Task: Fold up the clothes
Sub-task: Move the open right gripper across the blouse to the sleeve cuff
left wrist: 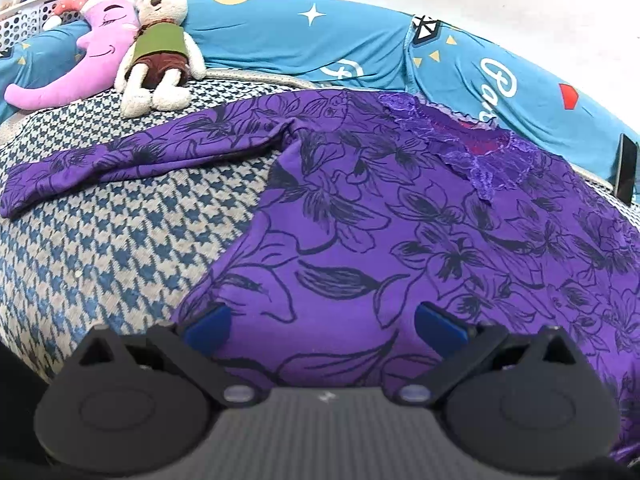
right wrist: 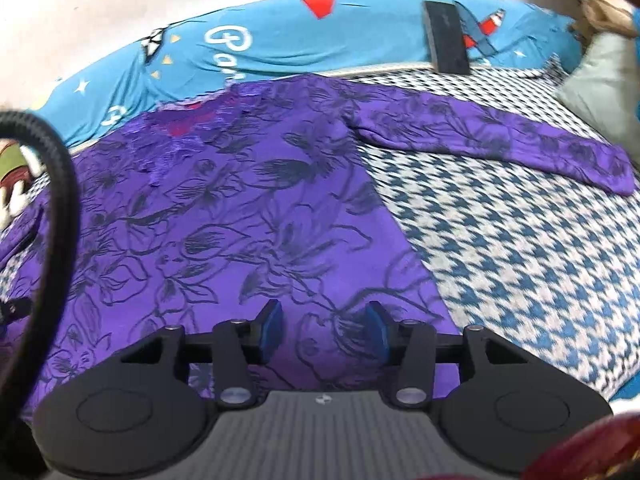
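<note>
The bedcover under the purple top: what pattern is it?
Blue-and-white houndstooth bedcover, clearest in the left wrist view.

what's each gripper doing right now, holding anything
Left gripper: open, holding nothing, above the purple floral top.
Right gripper: open, narrower gap, holding nothing, over the same top.

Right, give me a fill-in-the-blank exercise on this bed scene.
1. The purple top lies spread ____ on the checked bedcover.
2. The toy rabbit wears a ____ vest.
3. The left gripper hovers over the top with its jaws ____.
4. The right gripper holds ____.

Missing words: flat; green; open; nothing
</note>
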Motion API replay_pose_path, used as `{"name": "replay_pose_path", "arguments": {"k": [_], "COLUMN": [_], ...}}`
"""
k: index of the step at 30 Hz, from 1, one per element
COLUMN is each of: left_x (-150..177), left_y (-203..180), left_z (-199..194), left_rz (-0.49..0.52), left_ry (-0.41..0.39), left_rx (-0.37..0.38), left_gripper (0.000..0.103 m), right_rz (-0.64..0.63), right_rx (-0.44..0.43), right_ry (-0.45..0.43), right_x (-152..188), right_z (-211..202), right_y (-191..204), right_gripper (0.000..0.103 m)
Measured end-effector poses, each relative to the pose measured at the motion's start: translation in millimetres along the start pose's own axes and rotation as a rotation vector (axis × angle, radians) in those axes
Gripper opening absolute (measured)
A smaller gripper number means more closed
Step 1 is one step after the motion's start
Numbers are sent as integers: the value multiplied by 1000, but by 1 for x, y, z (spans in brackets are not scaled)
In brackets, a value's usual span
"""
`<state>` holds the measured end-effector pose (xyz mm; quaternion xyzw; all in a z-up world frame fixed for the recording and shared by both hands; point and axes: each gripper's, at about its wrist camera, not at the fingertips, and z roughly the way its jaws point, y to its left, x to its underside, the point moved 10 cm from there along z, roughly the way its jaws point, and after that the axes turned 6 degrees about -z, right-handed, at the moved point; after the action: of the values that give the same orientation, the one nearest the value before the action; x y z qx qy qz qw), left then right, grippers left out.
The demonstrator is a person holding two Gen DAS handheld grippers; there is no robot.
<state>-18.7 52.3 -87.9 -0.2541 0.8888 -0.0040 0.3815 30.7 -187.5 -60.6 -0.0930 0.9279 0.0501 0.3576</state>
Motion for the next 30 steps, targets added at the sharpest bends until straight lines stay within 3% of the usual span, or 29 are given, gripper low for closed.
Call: {"name": "replay_pose_path", "arguments": {"k": [5,13,30], "left_x": [-5,-10,-22], "left_y": [-11,-30,-45], "left_z": [3,15,39], "left_rz": [22,44,55], "left_ry": [5,46,103], "left_rx": [23,65,97], "left_gripper": [103,103,103], "right_rz": [-69,-139,80], "right_rx": [-77,-112,-192], "right_ry": [-17,-36,-8], "right_x": [-20,-54,-84], "right_z": [4,9,40], "right_y": [10,3,-40], "right_gripper": [49,53,53]}}
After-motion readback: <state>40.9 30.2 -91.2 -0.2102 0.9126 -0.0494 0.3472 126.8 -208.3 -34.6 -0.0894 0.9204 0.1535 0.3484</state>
